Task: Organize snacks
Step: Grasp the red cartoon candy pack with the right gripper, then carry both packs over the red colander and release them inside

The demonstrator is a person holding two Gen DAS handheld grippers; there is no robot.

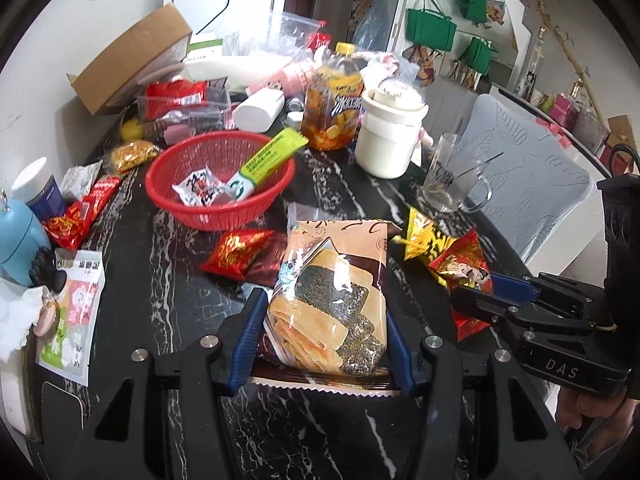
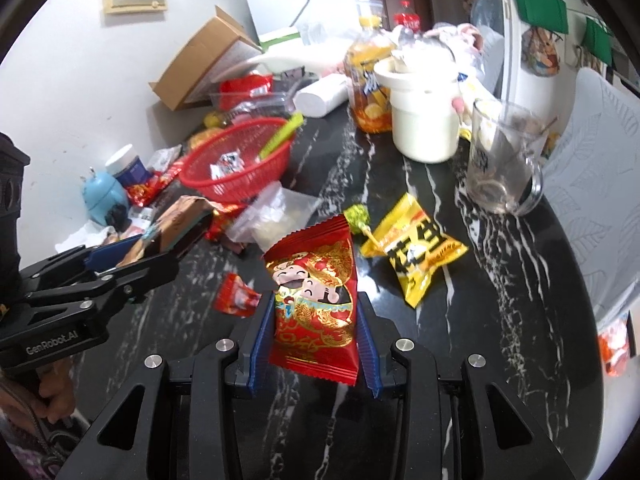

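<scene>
Two grippers (image 1: 326, 336) (image 2: 316, 332), seaweed pack (image 1: 332, 300) bottom hidden

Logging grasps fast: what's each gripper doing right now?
Left gripper: shut on the seaweed cracker bag.
Right gripper: shut on the red snack packet.

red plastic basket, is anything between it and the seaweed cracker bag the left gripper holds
Yes. A small red-gold foil snack packet lies on the black marble table between the seaweed cracker bag, clamped in the left gripper, and the red plastic basket.
</scene>
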